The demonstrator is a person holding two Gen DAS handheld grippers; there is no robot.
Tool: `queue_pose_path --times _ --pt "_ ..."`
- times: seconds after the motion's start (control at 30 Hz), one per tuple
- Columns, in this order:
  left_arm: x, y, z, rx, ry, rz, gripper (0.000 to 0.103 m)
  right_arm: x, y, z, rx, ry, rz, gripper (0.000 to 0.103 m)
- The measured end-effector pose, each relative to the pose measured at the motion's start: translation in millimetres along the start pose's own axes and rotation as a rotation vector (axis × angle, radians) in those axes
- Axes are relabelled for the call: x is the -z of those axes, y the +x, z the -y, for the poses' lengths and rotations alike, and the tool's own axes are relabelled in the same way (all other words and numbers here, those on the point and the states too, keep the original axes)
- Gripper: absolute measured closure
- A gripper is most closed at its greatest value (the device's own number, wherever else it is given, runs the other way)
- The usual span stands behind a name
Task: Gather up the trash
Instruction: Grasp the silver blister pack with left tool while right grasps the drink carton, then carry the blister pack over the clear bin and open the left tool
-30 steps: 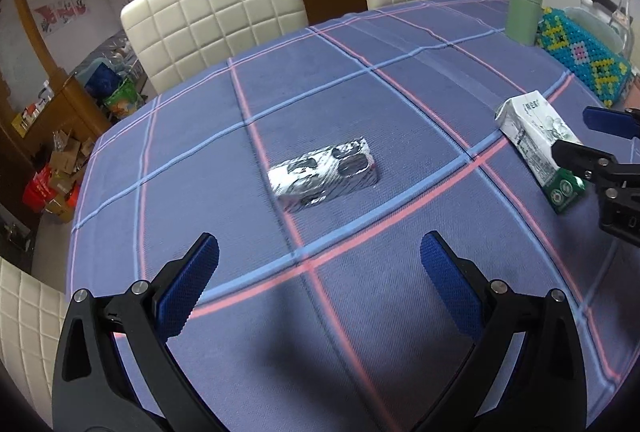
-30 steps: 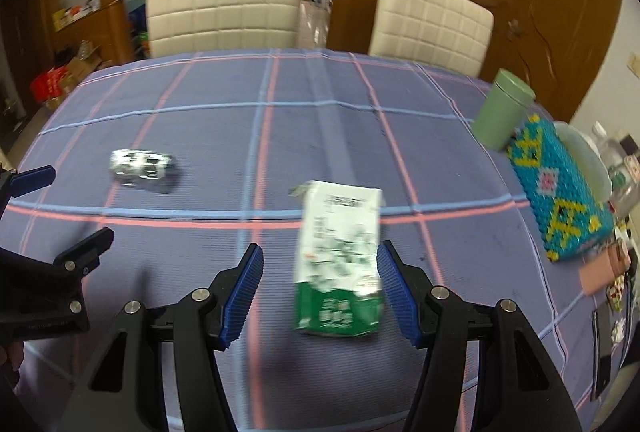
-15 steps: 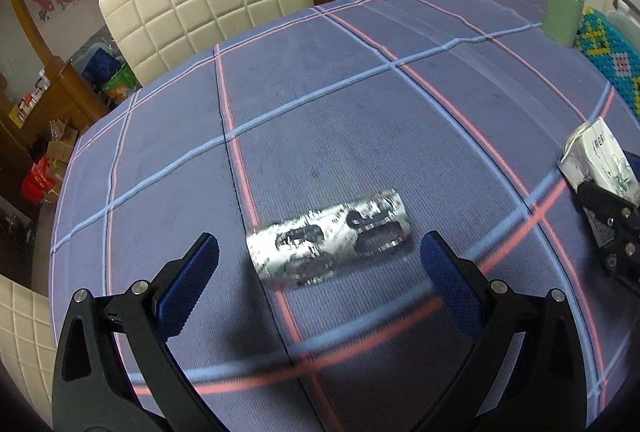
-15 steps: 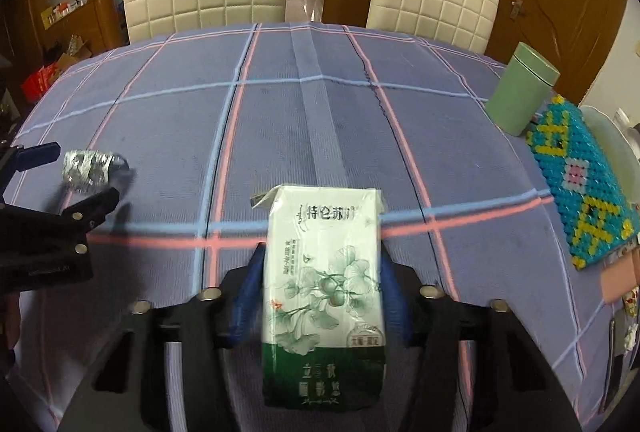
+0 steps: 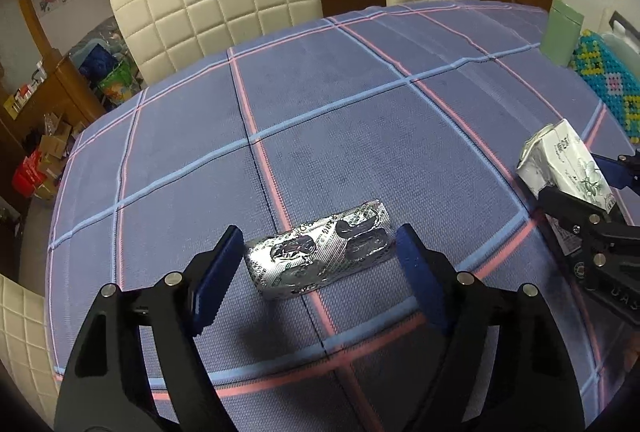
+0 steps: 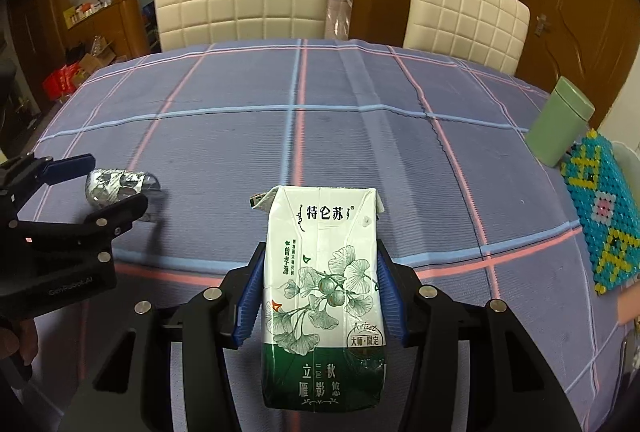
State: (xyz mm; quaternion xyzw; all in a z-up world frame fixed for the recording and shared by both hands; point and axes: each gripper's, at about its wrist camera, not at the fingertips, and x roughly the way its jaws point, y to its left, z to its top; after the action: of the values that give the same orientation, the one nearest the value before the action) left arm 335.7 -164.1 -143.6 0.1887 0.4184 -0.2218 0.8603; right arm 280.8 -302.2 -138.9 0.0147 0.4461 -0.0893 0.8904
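The checked tabletop (image 6: 360, 135) runs out of sight at its near edge. The right gripper (image 6: 320, 296) has its jaws pinching the carton (image 6: 324, 272), whose base is cut off. The left gripper (image 5: 316, 272) has its jaws closing around the foil pack (image 5: 320, 252), not yet touching; its print is unreadable.

The milk carton (image 6: 322, 296) reads 特仑苏 across its white top, 大师·限定 in a small badge, and 立秋 雁影悠 on the green base (finer print illegible).
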Motion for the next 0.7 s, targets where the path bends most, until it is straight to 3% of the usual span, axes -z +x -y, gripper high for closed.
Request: queue_pose_path --times 0.37,0.7 --pt "14 -36 0 0.005 0.017 0.044 0.026 9 -32 -17 -0.003 -0.026 0.027 0.054" --pt "46 -79 -28 -0.066 -0.003 0.081 0.026 15 -64 -66 -0.04 -0.107 0.065 0.054"
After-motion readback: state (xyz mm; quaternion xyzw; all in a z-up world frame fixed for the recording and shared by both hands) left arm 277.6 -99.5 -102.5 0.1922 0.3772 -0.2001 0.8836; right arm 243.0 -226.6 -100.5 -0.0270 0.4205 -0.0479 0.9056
